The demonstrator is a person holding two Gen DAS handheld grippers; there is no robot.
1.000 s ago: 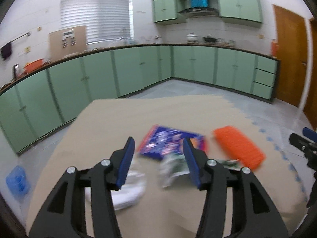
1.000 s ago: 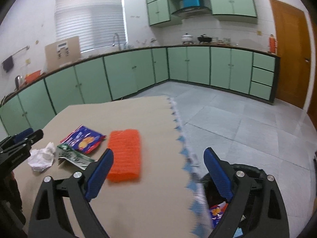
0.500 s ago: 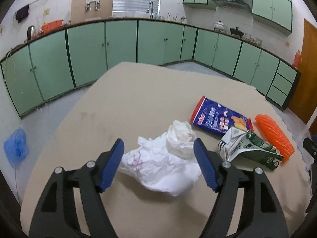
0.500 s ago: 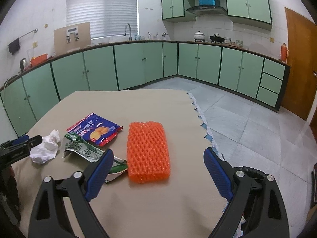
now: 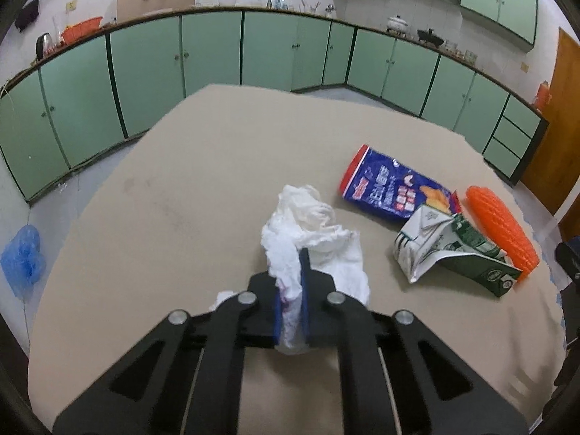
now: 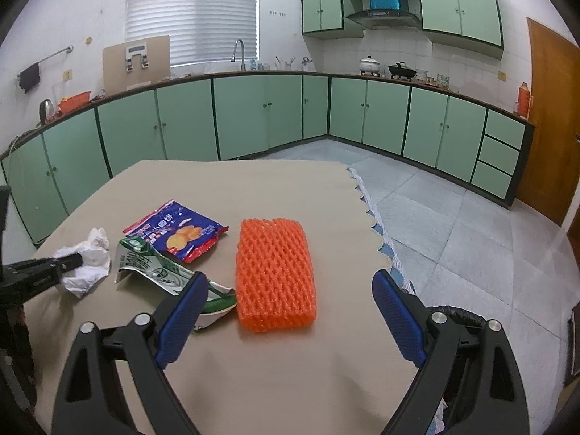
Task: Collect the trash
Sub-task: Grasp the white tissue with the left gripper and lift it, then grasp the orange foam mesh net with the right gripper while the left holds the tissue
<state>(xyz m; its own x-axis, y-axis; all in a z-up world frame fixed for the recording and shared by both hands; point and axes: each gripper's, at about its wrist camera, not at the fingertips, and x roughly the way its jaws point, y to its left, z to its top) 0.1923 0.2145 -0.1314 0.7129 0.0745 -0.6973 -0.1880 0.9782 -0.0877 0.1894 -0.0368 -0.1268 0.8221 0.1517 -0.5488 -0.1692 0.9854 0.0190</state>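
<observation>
A crumpled white tissue (image 5: 308, 217) lies on the tan table (image 5: 199, 181). My left gripper (image 5: 295, 257) has its blue pads pressed on the tissue's near edge, and its jaws are closing on it. The same grip shows at the left of the right wrist view, left gripper (image 6: 74, 260) on the tissue (image 6: 92, 253). To the right lie a blue snack bag (image 5: 391, 192), a flattened green-and-white carton (image 5: 453, 250) and an orange foam net (image 5: 500, 228). My right gripper (image 6: 290, 278) stands open just short of the foam net (image 6: 273, 272), holding nothing.
A black bin (image 6: 456, 315) with trash inside sits on the floor under the table's right edge, which has a scalloped cloth trim (image 6: 377, 228). Green cabinets (image 6: 253, 116) line the walls. A blue bag (image 5: 23, 253) lies on the floor at the left.
My left gripper swung left from the snack bag to the tissue, dropped toward it, then shut on it. The right gripper drew nearer the foam net early on, then stayed still and open.
</observation>
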